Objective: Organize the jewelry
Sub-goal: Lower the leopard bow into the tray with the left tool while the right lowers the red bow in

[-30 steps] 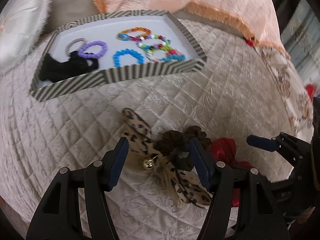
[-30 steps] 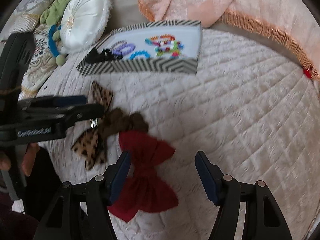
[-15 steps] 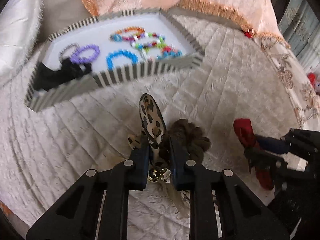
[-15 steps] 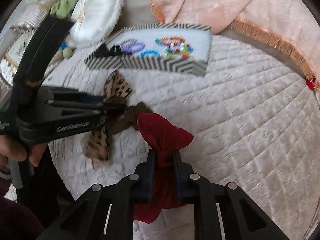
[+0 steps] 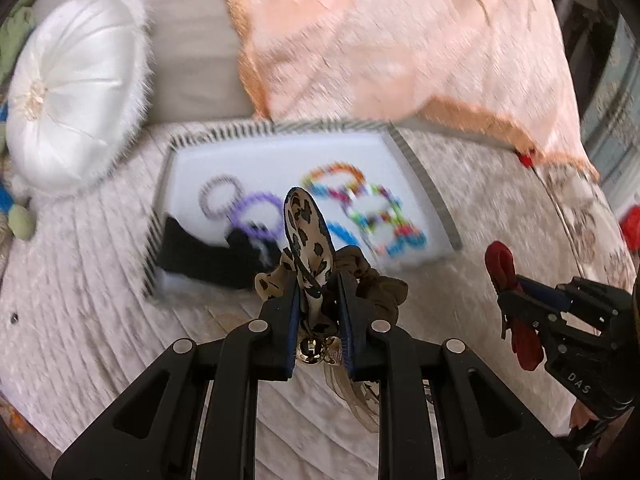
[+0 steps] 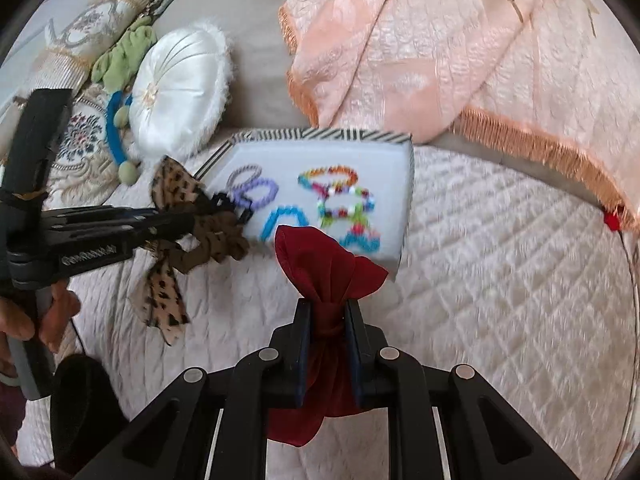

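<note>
My left gripper (image 5: 318, 280) is shut on a leopard-print bow (image 5: 306, 228) with a brown scrunchie (image 5: 378, 284) and a small gold bell, held above the bed near the striped tray (image 5: 420, 176). My right gripper (image 6: 326, 316) is shut on the knot of a dark red bow (image 6: 320, 264), lifted in front of the tray (image 6: 408, 200). The tray holds beaded bracelets (image 6: 340, 196), purple (image 6: 258, 194) and blue (image 6: 282, 220) coil ties and a black bow (image 5: 200, 252). Each gripper shows in the other's view: the right one (image 5: 516, 280) and the left one (image 6: 200, 216).
A quilted cream bedcover (image 6: 500, 300) lies under everything. A white round cushion (image 5: 76, 112) sits left of the tray, and a peach fringed blanket (image 6: 420, 48) lies behind it. Embroidered pillows and a green soft toy (image 6: 124, 56) are at the far left.
Both grippers closed on their bows, then lifted them off the bedcover and moved them toward the tray. The tray now looks nearer in both views.
</note>
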`<state>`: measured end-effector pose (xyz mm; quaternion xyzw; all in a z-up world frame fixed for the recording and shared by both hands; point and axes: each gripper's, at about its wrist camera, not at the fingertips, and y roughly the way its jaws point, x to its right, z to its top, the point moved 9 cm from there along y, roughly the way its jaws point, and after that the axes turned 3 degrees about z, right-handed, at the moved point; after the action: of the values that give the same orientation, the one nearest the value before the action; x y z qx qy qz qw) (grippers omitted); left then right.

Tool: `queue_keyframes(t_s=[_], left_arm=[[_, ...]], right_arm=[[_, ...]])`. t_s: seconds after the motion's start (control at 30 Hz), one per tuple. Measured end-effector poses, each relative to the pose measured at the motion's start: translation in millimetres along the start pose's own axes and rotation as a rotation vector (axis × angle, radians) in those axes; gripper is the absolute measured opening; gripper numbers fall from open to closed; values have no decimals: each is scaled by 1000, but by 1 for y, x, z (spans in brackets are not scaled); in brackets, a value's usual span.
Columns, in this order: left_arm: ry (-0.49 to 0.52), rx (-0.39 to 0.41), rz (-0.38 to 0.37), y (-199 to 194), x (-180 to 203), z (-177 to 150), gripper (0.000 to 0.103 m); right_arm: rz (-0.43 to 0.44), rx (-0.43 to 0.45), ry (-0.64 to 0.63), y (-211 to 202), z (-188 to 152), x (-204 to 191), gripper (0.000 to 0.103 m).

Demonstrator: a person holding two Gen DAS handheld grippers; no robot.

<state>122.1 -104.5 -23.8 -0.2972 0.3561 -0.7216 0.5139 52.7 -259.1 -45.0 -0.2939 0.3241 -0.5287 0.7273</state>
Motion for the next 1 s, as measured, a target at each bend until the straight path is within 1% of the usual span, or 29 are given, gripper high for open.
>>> queue_keyframes(t_s=[0.13,0.4,0.57,0.73,1.0], left_arm=[[-28,21,36,11,-18,26,16],[-42,23,101,48,-43,60,16],[-53,16,121,71,-50,73,16],[-64,3,132,90,-57,81,16],[-90,2,132,107,-62,93,16]], right_arm=[[-22,5,8,20,28,9,15],[-61,-8,3,61,71,24,15],[-83,-27,0,87,87,33,15],[-86,-43,0,109,98,38,15],[-101,-44,-12,125,109,40,15]])
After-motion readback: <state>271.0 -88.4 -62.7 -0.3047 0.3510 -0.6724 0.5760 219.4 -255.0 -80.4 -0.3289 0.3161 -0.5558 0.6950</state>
